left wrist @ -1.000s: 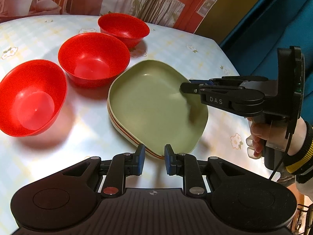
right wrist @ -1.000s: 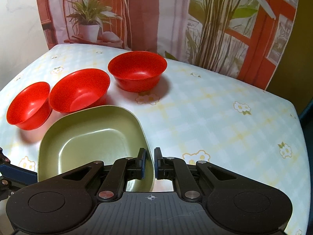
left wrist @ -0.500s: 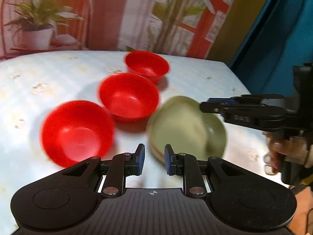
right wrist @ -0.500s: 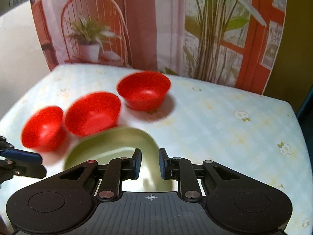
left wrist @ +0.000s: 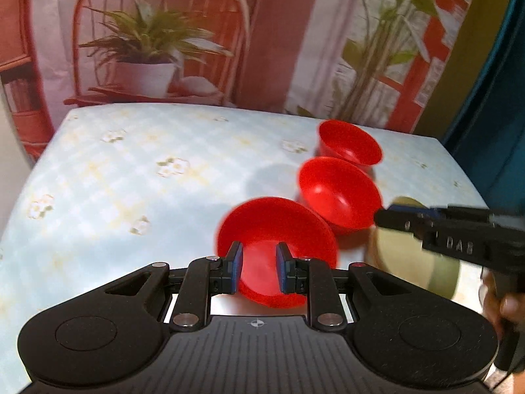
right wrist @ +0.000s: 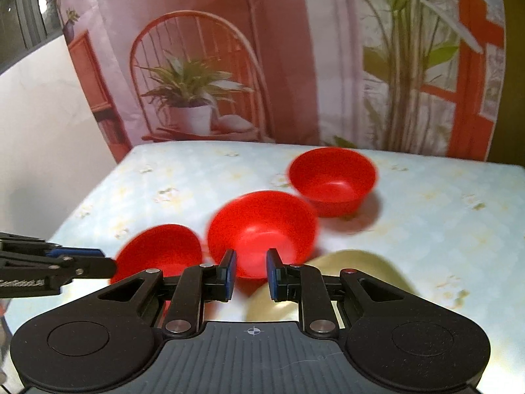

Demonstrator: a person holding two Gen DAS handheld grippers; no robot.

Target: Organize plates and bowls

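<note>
Three red bowls sit in a line on the flowered tablecloth (right wrist: 443, 216): in the right wrist view the near bowl (right wrist: 160, 249) is at lower left, the middle bowl (right wrist: 262, 229) at centre and the far bowl (right wrist: 333, 177) up and to the right, with the green plate (right wrist: 357, 269) at lower centre, largely behind the gripper body. Both grippers are empty: the left gripper (left wrist: 259, 267) has its jaws narrowly parted with only the near bowl (left wrist: 279, 229) seen through the gap, and the right gripper (right wrist: 251, 274) shows a similar small gap, its jaws having just been opening, with nothing between them. My worry is that so narrow a gap may clip a bowl's rim and knock it into its close neighbour, and a thin plastic rim could slip from the pads. Both views are smeared, so I cannot tell whether the bowls touch; whether the green piece is one plate or a stack is unclear; the hand (left wrist: 505, 305) at lower right is cut off.
</note>
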